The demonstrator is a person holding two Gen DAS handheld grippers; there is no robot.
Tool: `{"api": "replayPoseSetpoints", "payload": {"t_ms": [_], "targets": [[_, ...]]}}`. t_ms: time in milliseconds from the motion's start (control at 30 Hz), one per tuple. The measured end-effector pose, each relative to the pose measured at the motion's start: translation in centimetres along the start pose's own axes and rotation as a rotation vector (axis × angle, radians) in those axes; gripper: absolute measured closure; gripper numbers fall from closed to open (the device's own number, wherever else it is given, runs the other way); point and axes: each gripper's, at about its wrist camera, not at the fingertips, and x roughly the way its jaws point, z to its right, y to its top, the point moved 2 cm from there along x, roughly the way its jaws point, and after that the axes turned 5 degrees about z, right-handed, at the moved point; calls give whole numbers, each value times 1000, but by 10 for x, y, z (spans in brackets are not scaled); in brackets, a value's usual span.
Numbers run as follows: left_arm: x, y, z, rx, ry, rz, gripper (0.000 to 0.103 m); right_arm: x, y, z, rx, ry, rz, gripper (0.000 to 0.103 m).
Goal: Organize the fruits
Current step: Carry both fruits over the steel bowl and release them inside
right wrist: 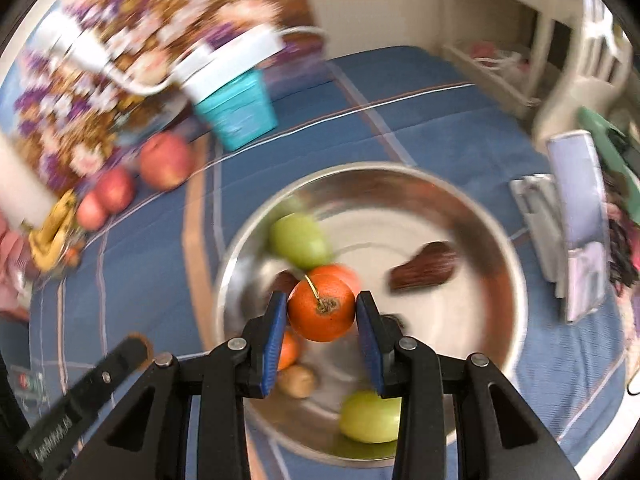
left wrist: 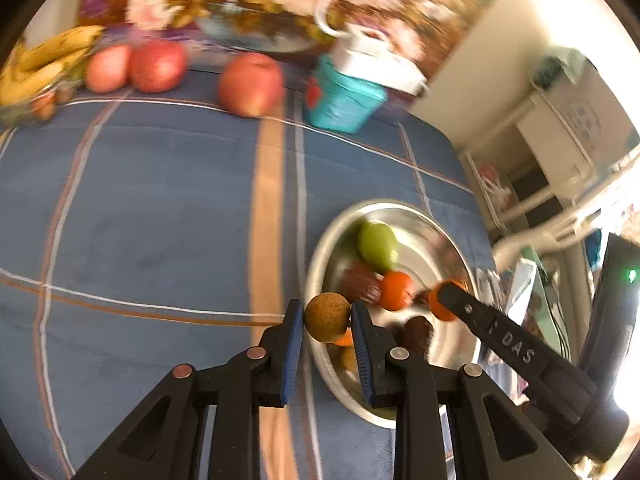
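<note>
My left gripper [left wrist: 326, 318] is shut on a small round brown fruit [left wrist: 327, 317], held over the near rim of a steel bowl [left wrist: 400, 210]. My right gripper [right wrist: 321, 308] is shut on an orange mandarin [right wrist: 321, 307] with a short stem, above the bowl [right wrist: 360, 170]. In the bowl lie two green fruits [right wrist: 300, 240] [right wrist: 370, 416], another mandarin [right wrist: 290, 350], a small brown fruit [right wrist: 298, 380] and a dark brown ridged piece [right wrist: 424, 270]. In the left wrist view a finger [left wrist: 500, 340] of the right gripper reaches in from the right.
Three red apples [left wrist: 158, 65] [left wrist: 251, 84] [left wrist: 108, 68] and bananas [left wrist: 44, 60] lie at the far edge of the blue checked cloth [left wrist: 160, 220]. A teal box [left wrist: 340, 100] with a white lid stands behind them. Furniture and clutter [right wrist: 576, 220] border the cloth on the right.
</note>
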Motion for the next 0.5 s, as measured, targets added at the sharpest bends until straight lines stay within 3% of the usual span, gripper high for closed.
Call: {"api": "replayPoseSetpoints", "payload": {"t_ms": [200, 500], "targets": [[15, -12, 21, 44, -29, -60, 76, -5, 5, 17, 38, -11, 13, 66], [20, -16, 18, 25, -28, -94, 74, -1, 1, 16, 44, 12, -9, 66]]}}
